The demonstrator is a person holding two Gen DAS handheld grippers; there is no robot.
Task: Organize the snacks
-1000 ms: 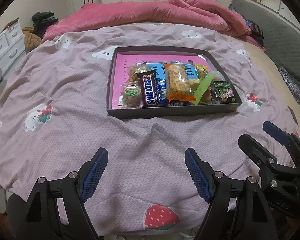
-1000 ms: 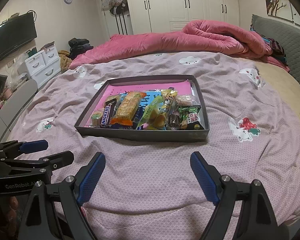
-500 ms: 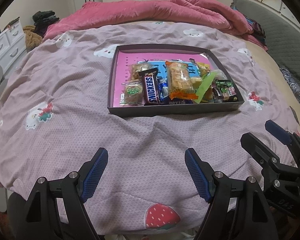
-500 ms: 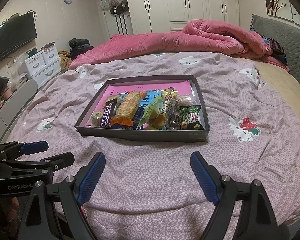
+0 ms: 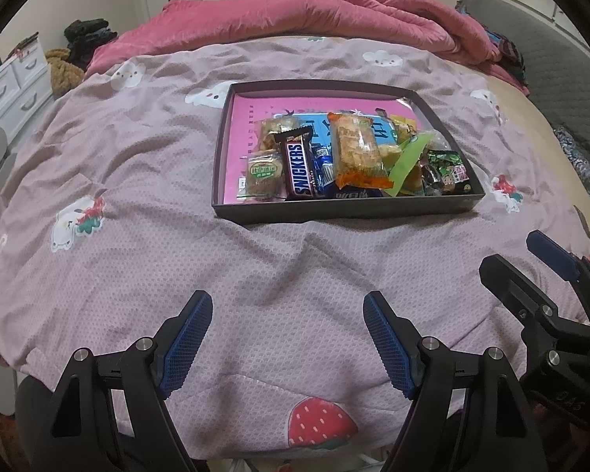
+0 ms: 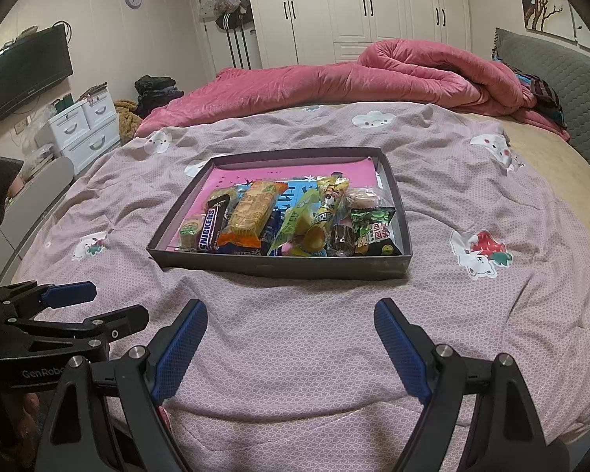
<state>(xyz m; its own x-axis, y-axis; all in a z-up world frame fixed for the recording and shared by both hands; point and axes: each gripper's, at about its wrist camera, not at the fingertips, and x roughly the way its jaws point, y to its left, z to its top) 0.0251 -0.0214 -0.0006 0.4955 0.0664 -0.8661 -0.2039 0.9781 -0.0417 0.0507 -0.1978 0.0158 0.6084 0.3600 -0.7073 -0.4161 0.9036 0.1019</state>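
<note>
On the bed (image 5: 145,244), right in the middle of a mauve quilt with little cloud and strawberry prints, sits a shallow dark box (image 5: 346,210) with a pink lining, and all the snacks are piled toward its near edge. From the left wrist view you can pick out a Snickers bar (image 5: 299,165) lying lengthwise, a small biscuit pack with a green label (image 5: 264,175) just to its left, an orange-ended cracker pack (image 5: 358,151) leaning over the blue wrappers in the middle, a light green packet (image 5: 407,161) slanting across the right side, and a dark green candy bag (image 5: 450,169) in the near right corner. The back half of the box is mostly bare pink. Both tools hover over the near part of the quilt, well apart from the box. The left gripper (image 5: 287,338) has its jaws spread wide with nothing between them, only quilt showing in the gap. The right gripper (image 6: 291,344) looks the same, jaws released and empty; it also pokes into the left view at the right edge. A rumpled pink blanket (image 6: 373,74) is bunched up at the far side of the bed, with white wardrobes (image 6: 373,4) behind it and a TV (image 6: 23,74) on the left wall.
</note>
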